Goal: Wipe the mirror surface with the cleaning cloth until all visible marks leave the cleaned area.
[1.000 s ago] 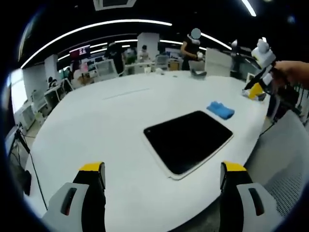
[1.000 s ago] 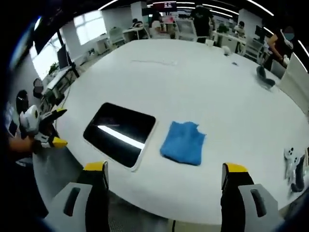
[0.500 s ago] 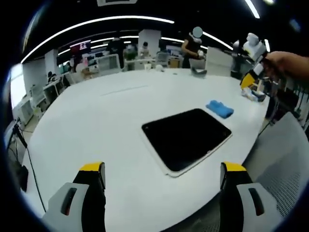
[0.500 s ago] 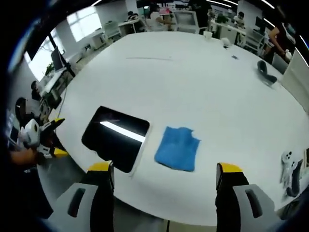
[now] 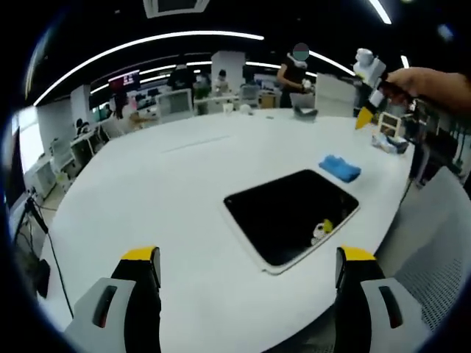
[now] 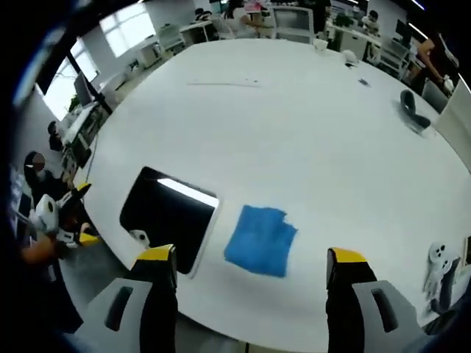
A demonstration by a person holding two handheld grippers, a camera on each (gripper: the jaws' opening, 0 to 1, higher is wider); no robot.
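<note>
You've got bright, even overhead light from ceiling strips (image 5: 147, 40) and a window (image 6: 125, 22) at far left. The white table (image 6: 309, 147) is nearly blown out, with soft, faint shadows. The mirror (image 6: 165, 213) catches a strip glare. Heavy fisheye bending at edges; far background soft and slightly blurred.

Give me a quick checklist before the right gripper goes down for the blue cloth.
1. Right gripper open: ok, jaws spread wide.
2. Blue cloth free on the white table, between the jaws' line: ok.
3. Cloth clear of the mirror: ok, beside it, apart.
4. Left gripper out of the way: ok, open, holding nothing.
5. Marks on the mirror: cannot tell, glass reads dark with reflections.
</note>
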